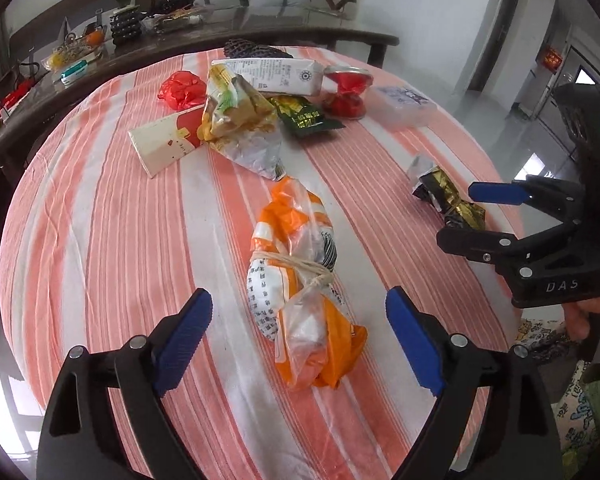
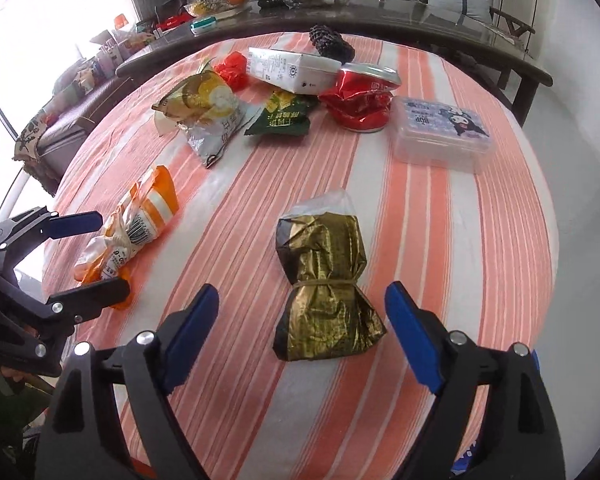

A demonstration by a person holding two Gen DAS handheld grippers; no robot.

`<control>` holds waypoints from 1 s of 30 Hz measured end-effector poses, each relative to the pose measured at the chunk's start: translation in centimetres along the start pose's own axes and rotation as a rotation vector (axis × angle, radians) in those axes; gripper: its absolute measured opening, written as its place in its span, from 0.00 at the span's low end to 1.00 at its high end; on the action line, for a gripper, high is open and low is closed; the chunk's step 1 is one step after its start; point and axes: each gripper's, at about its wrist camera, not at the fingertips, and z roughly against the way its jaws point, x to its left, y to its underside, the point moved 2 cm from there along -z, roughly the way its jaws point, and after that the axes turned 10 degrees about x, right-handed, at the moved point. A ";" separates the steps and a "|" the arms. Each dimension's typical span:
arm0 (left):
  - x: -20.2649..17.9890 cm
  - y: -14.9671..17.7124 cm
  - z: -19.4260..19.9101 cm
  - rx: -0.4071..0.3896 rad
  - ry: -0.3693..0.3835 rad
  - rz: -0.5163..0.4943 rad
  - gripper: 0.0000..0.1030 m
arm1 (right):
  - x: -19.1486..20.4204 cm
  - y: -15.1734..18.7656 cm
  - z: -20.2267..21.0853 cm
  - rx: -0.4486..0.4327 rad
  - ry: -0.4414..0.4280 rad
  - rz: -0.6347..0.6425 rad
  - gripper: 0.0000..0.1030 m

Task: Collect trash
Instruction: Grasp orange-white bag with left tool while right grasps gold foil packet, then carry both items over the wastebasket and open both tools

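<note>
- Hovering over striped tablecloth (image 1: pixel 100 240), left gripper (image 1: pixel 300 340) with jaws spread wide, gripping nothing
- Lying between the left fingers, untouched by either blue pad: orange plastic bag (image 1: pixel 300 280) tied with string, flat on the cloth
- Hovering at the cloth's right side, right gripper (image 2: pixel 302 340) also spread wide, gripping nothing
- Lying between the right fingers, clear of both pads: gold foil packet (image 2: pixel 324 280) bound with a rubber band
- Showing in the right wrist view at left: left gripper straddling the near end of the orange bag, contact hard to tell
- Sitting piled toward the far side of the cloth: crushed red can (image 2: pixel 360 100), white carton (image 2: pixel 292 68), green wrapper (image 2: pixel 284 120), yellow-silver snack bag (image 2: pixel 208 112), red plastic scrap (image 1: pixel 182 90), paper cup (image 1: pixel 168 140) on its side
- Resting right of the can, clear plastic box (image 2: pixel 440 136) with cartoon label
- Lying at the far edge, dark pinecone-like thing (image 2: pixel 330 42)
- Standing behind, dark cluttered side table (image 1: pixel 220 36)
</note>
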 end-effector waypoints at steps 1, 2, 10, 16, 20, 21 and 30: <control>0.0 -0.1 -0.2 0.007 -0.004 -0.001 0.80 | -0.2 -0.1 -0.3 0.015 -0.001 -0.002 0.80; 0.0 -0.2 -0.3 0.015 -0.008 0.002 0.73 | -0.4 -0.1 -0.4 0.021 -0.004 -0.005 0.79; -0.9 0.2 0.1 -0.005 0.061 0.026 0.42 | -2.2 1.6 1.5 -0.038 -0.109 -0.081 0.39; -5.7 -0.4 0.8 -0.044 0.146 -0.010 0.42 | -6.0 4.2 4.5 -0.109 -0.199 -0.192 0.39; -9.8 -1.5 1.3 -0.058 0.212 -0.051 0.42 | -10.2 6.1 6.7 -0.144 -0.188 -0.266 0.39; -10.9 -1.8 1.3 -0.060 0.228 -0.063 0.42 | -11.4 6.6 7.2 -0.149 -0.169 -0.284 0.39; -21.6 -4.3 -0.7 -0.017 0.316 -0.159 0.42 | -20.5 11.7 9.1 -0.150 -0.014 -0.413 0.39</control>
